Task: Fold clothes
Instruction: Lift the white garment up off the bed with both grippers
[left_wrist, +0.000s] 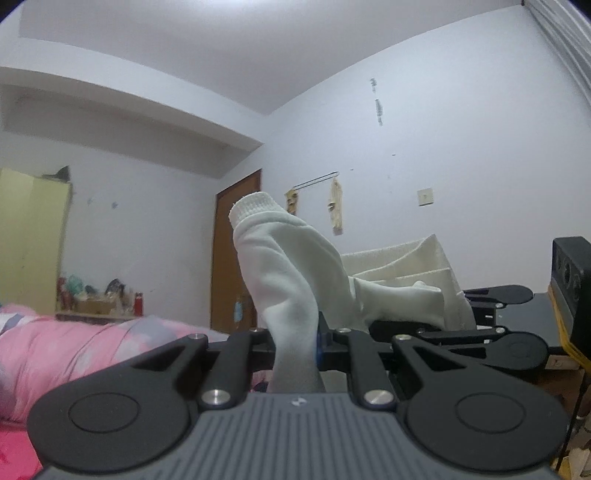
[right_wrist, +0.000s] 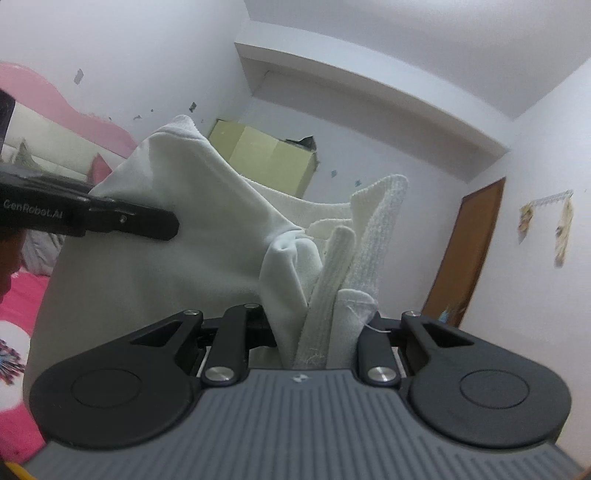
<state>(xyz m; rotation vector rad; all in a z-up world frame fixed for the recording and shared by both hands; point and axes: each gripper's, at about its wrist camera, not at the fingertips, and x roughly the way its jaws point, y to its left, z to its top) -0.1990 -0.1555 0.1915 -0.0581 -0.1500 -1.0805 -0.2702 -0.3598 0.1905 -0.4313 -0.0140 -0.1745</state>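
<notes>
"GenRobot.AI" printed in grey on left gripper body. Left gripper clamped on white fleece garment with ribbed cuff; right gripper clamped on bunched ribbed hem. Garment held up in air between both, off the pink bedding.

White garment; black claws; pink bedding; brown door.

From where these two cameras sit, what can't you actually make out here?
- Left wrist view: the left gripper fingertips, buried in the white garment.
- Right wrist view: the right gripper fingertips, likewise hidden by the bunched cloth.
- Both views: the garment's overall shape and type; only a ribbed cuff shows.
- Left wrist view: items on the far shelf, too small and blurred.
- Any surface directly below; the gripper bodies block it.
</notes>
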